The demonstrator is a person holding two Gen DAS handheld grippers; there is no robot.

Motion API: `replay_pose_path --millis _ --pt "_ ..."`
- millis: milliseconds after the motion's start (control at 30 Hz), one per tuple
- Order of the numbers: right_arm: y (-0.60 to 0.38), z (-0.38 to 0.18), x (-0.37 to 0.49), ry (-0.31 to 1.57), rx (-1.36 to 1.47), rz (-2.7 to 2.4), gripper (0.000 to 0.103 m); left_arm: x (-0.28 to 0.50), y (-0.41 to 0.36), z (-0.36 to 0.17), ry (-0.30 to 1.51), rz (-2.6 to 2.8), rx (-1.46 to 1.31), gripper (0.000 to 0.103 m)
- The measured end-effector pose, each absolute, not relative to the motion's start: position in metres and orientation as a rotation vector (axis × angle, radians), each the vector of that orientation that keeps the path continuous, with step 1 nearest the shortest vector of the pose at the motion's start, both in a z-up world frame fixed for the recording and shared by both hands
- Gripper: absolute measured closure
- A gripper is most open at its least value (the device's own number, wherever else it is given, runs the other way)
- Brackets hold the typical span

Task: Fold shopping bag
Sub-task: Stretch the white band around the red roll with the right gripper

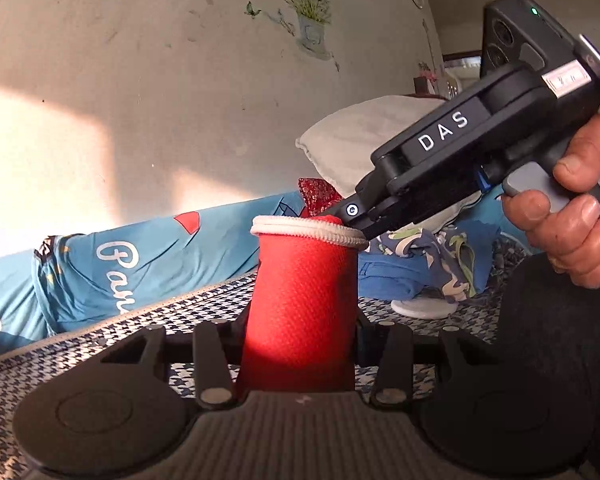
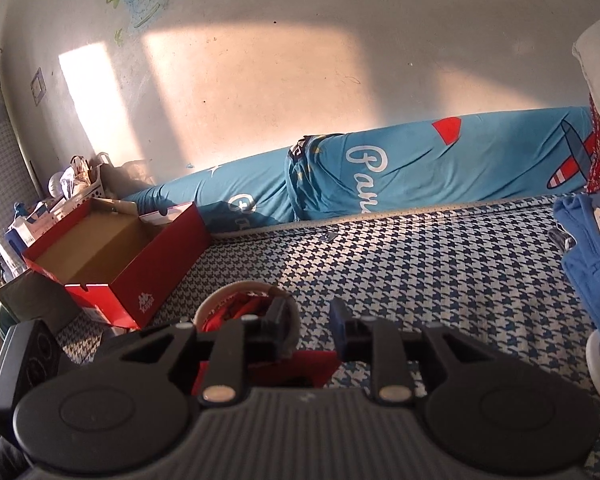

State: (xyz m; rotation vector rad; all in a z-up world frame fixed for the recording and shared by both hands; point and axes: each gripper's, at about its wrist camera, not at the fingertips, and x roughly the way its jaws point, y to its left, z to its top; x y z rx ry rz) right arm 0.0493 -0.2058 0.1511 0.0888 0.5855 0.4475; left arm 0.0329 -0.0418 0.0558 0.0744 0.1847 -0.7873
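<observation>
"DAS" on the right hand-held gripper [image 1: 342,216]; Kappa shoebox [image 2: 140,276].

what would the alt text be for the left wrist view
The left gripper is shut on an upright red fabric pouch with a white zipper rim, standing over a houndstooth bedspread. The right gripper, held in a hand, reaches in at the pouch's rim; blue bedding lies behind.

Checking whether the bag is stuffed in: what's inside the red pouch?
Through the white-rimmed mouth of the red pouch, crumpled red fabric shows. The right gripper's fingers cover part; deeper contents are hidden.
</observation>
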Motion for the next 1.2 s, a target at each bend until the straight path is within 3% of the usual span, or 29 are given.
replay_pose_path --millis 133,400,667,1200 --pt "-0.207 0.158 0.052 0.556 0.063 0.428 0.067 0.036 -0.035 0.058 0.185 -0.821 -0.014 0.061" --pt "-0.192 0.162 0.046 0.502 -0.037 0.402 0.067 0.044 -0.025 0.055 0.210 -0.861 -0.146 0.061" --pt "-0.200 0.160 0.050 0.540 0.060 0.485 0.091 0.047 -0.026 0.053 0.229 -0.888 -0.182 0.061" --pt "-0.194 0.166 0.043 0.502 -0.015 0.481 0.089 0.054 -0.019 0.050 0.245 -0.936 -0.283 0.061"
